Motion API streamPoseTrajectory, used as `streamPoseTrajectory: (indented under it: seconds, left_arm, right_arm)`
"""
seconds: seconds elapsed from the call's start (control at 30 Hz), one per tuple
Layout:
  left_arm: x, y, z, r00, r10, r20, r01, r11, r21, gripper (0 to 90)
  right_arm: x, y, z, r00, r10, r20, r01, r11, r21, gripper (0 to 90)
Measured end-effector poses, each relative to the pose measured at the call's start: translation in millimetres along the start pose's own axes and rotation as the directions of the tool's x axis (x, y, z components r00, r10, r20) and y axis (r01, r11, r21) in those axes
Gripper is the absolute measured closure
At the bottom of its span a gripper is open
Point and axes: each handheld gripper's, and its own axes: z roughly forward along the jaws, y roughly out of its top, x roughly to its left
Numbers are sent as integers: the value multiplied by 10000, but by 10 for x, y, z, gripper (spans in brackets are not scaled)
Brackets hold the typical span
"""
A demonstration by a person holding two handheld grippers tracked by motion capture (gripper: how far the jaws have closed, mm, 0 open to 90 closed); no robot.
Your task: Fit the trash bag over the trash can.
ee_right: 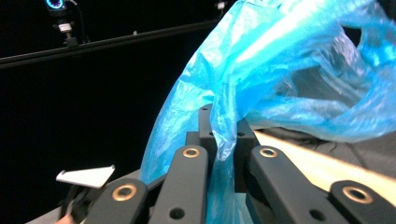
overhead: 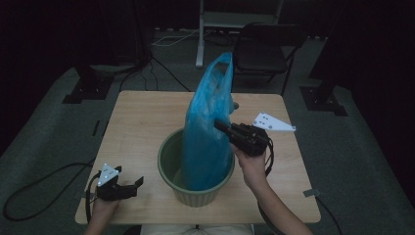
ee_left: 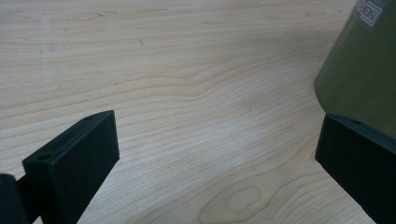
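A: Two grippers are working here. Where is each one sitting?

B: The right gripper (overhead: 222,126) is pinching the blue bag (overhead: 208,122); its jaws are closing on a fold of film, as the right gripper view is showing (ee_right: 224,140). The bag is standing upright inside the green bin (overhead: 169,169), its top rising well above the rim. The left gripper (overhead: 138,183) is resting on the worktop (overhead: 142,122) beside the bin, jaws spreading wide and holding nothing.

A: What is threatening the operation?

B: Probably three faults. The thin film is likely tearing or slipping if pulled hard. The bin is standing unheld, so an upward pull may be lifting or tipping it. The bag may be collapsing once released.
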Motion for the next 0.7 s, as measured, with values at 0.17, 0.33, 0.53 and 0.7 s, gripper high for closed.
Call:
streamPoseTrajectory:
  seconds: [0.17,0.33,0.53,0.7]
  left_arm:
    - [-21,69,-11,9999,-121,13,121,9999,89,2]
    - [-44,183,-71,9999,-125,30,125,9999,-15,2]
    - [-106,360,-172,9994,-77,348,74,9999,72,2]
    - [-246,657,-301,9960,281,845,-290,9995,94,3]
  right_arm:
    - [-16,-119,-103,9998,199,33,-200,9988,442,832]
    - [-70,-123,-46,9994,277,218,-302,9916,1261,589]
    - [-160,-101,4,9958,562,726,-688,9805,1840,628]
    - [-242,-118,58,9961,670,579,-785,9706,2277,888]
